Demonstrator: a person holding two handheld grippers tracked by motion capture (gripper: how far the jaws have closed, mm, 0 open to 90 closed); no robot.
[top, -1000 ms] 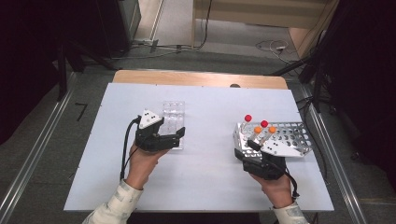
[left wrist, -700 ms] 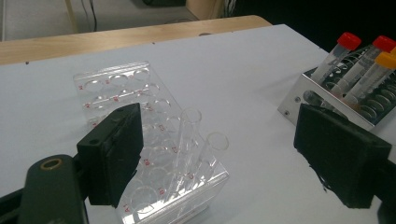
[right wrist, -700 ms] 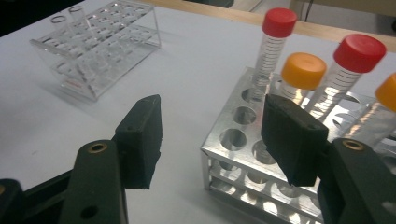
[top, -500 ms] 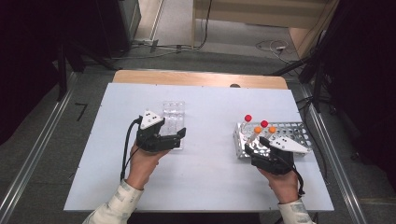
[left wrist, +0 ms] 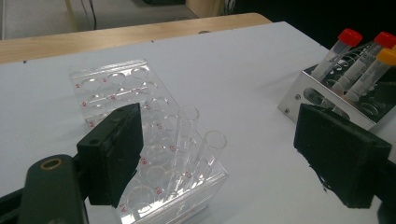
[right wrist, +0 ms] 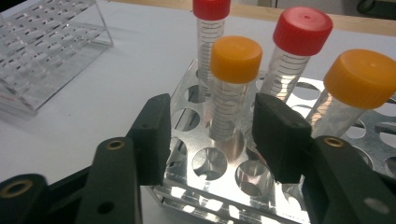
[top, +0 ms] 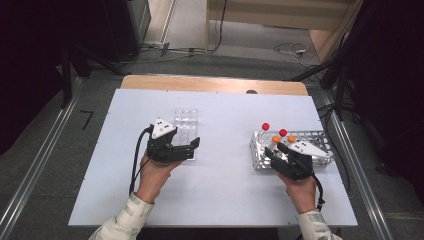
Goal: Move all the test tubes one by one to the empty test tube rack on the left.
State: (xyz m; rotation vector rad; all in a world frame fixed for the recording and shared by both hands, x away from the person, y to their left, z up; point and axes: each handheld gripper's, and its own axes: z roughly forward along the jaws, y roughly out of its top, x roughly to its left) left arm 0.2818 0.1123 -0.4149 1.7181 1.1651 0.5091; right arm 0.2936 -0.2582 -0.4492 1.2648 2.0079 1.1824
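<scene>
- Right gripper (right wrist: 208, 135): jaws apart, straddling an orange-capped tube (right wrist: 231, 88) with a gap on each side, not clamped
- That tube stands upright in the metal rack (right wrist: 233, 186) near its front edge; two red-capped tubes (right wrist: 292, 60) and another orange one close behind
- Left gripper (left wrist: 219, 154): jaws wide open, holding nothing, over the clear rack (left wrist: 140, 140), which holds two uncapped tubes (left wrist: 187, 135)
- Bare table (top: 225, 175) between the racks

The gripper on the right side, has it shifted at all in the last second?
Yes. The right gripper has slid rightward along the near edge of the metal rack, and its jaws now flank an orange-capped tube.
</scene>
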